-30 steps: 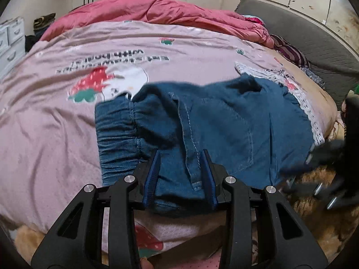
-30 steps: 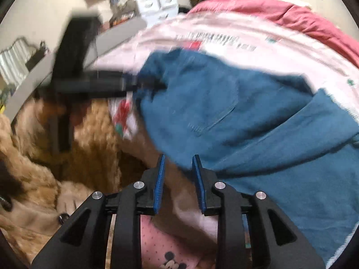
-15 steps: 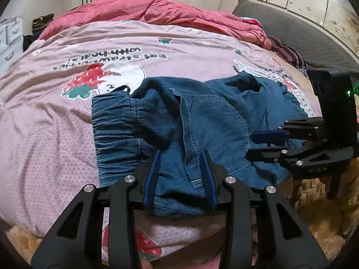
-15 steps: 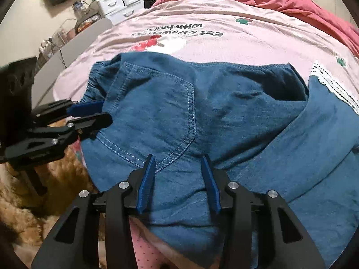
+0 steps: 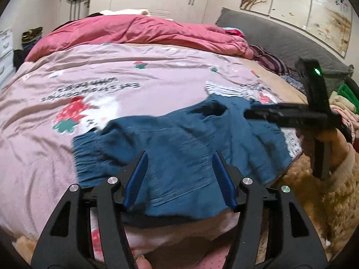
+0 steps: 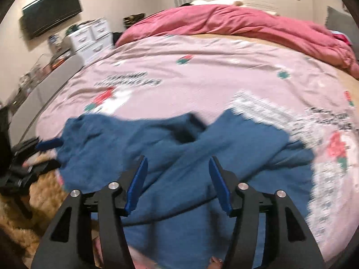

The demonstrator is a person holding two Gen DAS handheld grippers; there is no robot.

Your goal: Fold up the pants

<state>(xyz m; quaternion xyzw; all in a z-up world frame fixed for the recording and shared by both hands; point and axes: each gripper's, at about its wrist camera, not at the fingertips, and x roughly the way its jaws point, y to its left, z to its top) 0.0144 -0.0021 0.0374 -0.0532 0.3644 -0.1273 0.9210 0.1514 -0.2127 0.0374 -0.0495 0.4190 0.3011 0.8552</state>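
Note:
Blue denim pants [image 5: 179,148] lie folded near the front edge of the pink bed sheet [image 5: 112,71]. The elastic waistband is at the left in the left wrist view. My left gripper [image 5: 179,177] is open and empty, just above the pants' near edge. My right gripper [image 6: 177,179] is open and empty above the pants [image 6: 170,148]. It shows in the left wrist view [image 5: 280,114] at the right, over the pants' far right part. The left gripper shows blurred at the left edge of the right wrist view [image 6: 47,145].
A red quilt [image 5: 139,31] is heaped at the far side of the bed. A grey headboard [image 5: 280,35] and striped pillow [image 5: 269,62] are at the right. White drawers [image 6: 89,38] and a wall TV [image 6: 51,13] are at the left. A fuzzy tan sleeve [image 5: 336,179] is by the bed's edge.
Both grippers have opened wide and let go of the pants. Both have pulled back and risen, so more of the bed shows. The pants now lie flat.

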